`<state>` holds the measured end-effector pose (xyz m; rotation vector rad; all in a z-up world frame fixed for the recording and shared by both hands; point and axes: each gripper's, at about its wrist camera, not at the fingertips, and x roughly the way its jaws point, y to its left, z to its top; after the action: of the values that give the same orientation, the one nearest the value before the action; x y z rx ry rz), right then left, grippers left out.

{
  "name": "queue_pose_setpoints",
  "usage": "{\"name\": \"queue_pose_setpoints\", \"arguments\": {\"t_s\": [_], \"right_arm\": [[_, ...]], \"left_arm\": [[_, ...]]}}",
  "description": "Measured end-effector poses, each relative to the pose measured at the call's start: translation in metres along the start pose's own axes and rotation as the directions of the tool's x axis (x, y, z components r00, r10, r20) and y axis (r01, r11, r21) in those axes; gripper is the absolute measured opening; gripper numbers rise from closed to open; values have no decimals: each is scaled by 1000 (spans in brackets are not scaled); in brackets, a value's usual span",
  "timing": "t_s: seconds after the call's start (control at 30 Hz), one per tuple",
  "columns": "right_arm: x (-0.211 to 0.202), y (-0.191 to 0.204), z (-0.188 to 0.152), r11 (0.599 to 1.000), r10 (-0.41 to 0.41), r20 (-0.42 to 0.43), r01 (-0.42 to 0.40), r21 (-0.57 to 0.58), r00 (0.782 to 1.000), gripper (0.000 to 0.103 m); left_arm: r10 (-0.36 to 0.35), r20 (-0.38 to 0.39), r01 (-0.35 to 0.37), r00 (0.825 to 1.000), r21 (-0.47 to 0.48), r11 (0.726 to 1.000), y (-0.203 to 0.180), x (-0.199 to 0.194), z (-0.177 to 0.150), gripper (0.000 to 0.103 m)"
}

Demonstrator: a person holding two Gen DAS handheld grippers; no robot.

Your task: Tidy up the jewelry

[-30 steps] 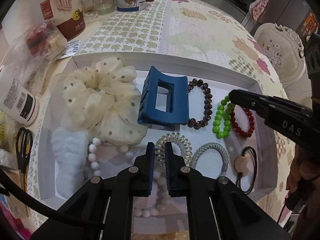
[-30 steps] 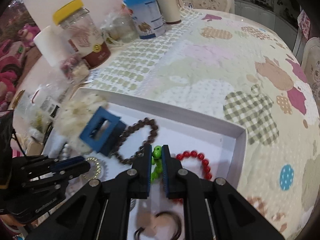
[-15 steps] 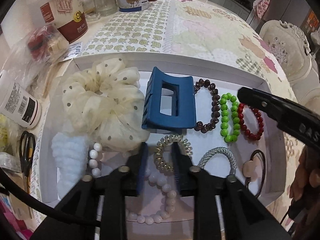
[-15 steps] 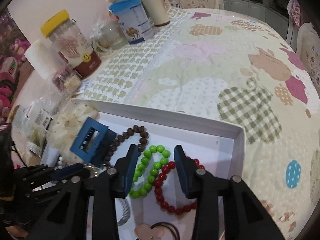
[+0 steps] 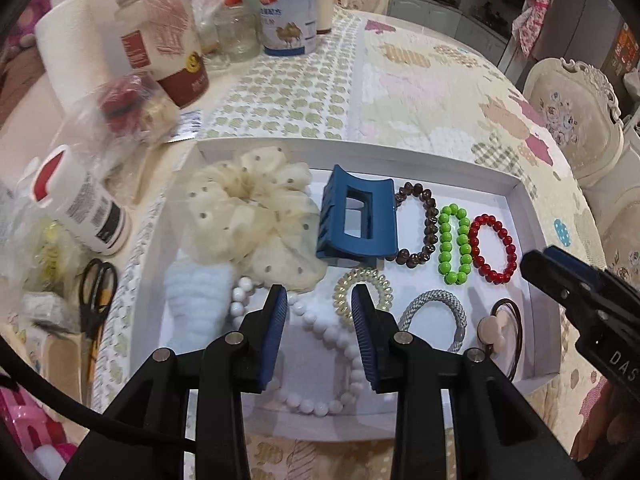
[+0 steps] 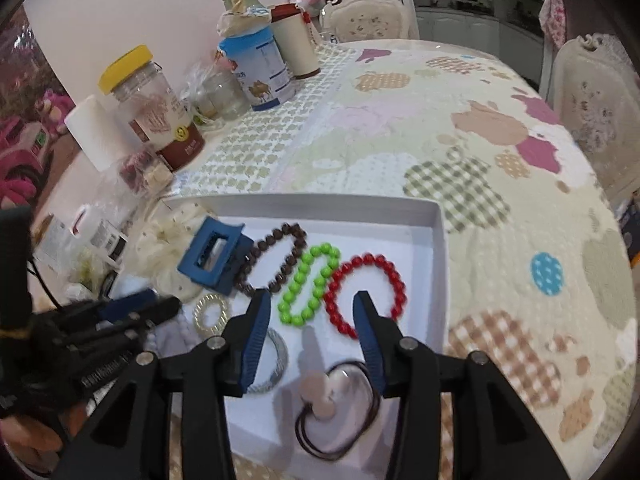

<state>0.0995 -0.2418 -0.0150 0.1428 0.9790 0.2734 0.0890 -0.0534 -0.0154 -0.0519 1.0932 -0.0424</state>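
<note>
Tray: a shallow white tray (image 5: 536,248) sat on a patterned tablecloth (image 6: 400,140) and served as the landmark for everything below.
Left gripper: the left gripper (image 5: 319,300) hovered over the tray's near half with its jaws parted, having just been opening; nothing was pinched between them.
Right gripper: the right gripper (image 6: 308,308) hung over the tray's right part, jaws apart and just opened further, pressing on nothing.
Back row: along the tray's far side lay a cream scrunchie (image 5: 248,216), a blue claw clip (image 5: 356,216), a brown bead bracelet (image 5: 418,222), a green bead bracelet (image 5: 454,244) and a red bead bracelet (image 5: 494,248), left to right in the left wrist view.
Bracelets: all three lay flat on the tray floor; the green one touched the red one and lay just beside the brown one.
Front row: nearer the tray's front edge lay a pale blue fluffy piece (image 5: 196,308), a white pearl necklace (image 5: 320,328), a clear coil hair tie (image 5: 362,288), a silver braided hair tie (image 5: 440,316) and a brown hair elastic with a beige charm (image 5: 500,328).
Coil tie: it lay just ahead of the left gripper's right finger, partly hidden by it.
Outside the tray: black scissors (image 5: 96,292) and a white bottle (image 5: 80,204) lay off its left side; a yellow-lidded jar (image 6: 148,108) and a blue-labelled can (image 6: 260,72) stood beyond its far left corner.
</note>
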Motion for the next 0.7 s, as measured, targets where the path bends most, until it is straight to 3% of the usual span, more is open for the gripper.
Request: {"name": "queue_pose_setpoints", "arguments": {"t_s": [0.3, 0.7], "right_arm": [[-32, 8, -19, 998, -54, 48, 53, 24, 997, 46], [-61, 21, -44, 998, -44, 78, 42, 37, 996, 47]], "left_arm": [[11, 40, -11, 999, -12, 1000, 4, -30, -14, 23], [74, 140, -80, 987, 39, 996, -5, -75, -39, 23]]}}
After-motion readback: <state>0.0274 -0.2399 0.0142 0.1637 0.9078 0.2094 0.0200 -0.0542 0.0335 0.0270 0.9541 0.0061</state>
